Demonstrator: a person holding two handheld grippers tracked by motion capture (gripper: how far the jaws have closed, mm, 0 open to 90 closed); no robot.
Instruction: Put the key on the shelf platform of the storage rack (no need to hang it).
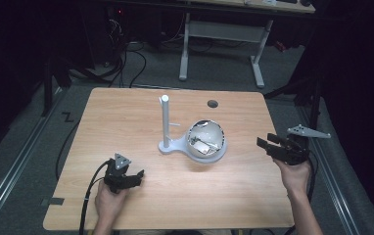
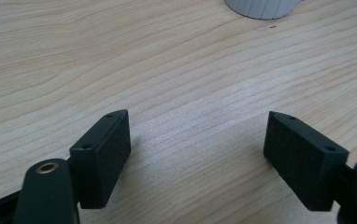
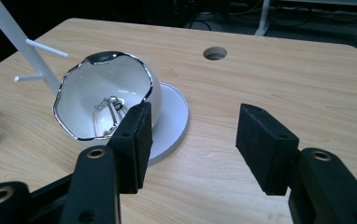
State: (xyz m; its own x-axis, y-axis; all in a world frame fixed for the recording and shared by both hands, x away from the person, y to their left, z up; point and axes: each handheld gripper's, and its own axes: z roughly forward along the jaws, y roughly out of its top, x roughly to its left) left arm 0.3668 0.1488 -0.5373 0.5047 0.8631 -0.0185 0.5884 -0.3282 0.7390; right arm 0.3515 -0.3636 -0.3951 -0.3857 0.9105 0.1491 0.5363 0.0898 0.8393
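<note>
A white bowl [image 1: 205,137] [image 3: 106,93] with a wavy silver rim sits tilted on the round base [image 1: 219,154] [image 3: 172,116] of a white stand with a post [image 1: 165,120] [image 3: 8,32] and small pegs. Something silvery, like a chain [image 3: 109,114], lies inside the bowl. My right gripper [image 1: 264,140] [image 3: 195,109] hovers right of the bowl, pointing at it, open with nothing between its jaws. My left gripper [image 1: 140,177] [image 2: 197,116] rests low over the wood at the front left, open wide and empty. A white ribbed edge [image 2: 260,7] shows ahead of it.
The wooden table [image 1: 126,112] has a round hole [image 1: 212,104] [image 3: 215,52] near its far edge. Beyond it stand a white desk frame [image 1: 219,34] and floor cables. Bare wood lies between the stand and the front edge.
</note>
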